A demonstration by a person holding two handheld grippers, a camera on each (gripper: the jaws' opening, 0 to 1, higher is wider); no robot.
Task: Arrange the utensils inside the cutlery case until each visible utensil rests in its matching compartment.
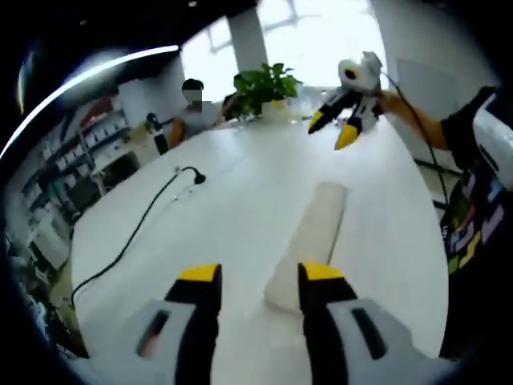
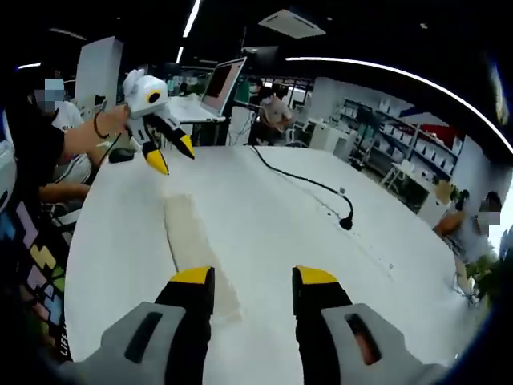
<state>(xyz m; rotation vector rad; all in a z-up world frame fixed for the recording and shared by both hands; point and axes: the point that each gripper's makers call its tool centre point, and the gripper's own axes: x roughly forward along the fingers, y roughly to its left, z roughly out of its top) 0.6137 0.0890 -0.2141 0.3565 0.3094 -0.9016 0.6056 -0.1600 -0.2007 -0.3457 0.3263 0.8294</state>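
While both tools [image 1: 260,277] [image 2: 244,281] hover spread wide and empty, the pale cutlery case [image 1: 309,241] lies closed on the white table [image 1: 240,184].

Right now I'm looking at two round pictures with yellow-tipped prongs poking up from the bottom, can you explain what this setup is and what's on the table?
A person holds a hand tool in each hand, each with two jaws tipped in yellow, and a fisheye camera rides on each tool. The left gripper view looks along the left gripper; its jaws stand apart with nothing between them. Far across that view, the person's hand holds up the right gripper.

The right gripper view looks along the right gripper, also open and holding nothing. There the left gripper is raised above the table in the person's hand.

Both look over a big white table. On it lies a long, pale, flat cutlery case, too blurred to show compartments or utensils, and a black cable ending in a plug. A potted plant stands at the far edge. Other people sit in the background.
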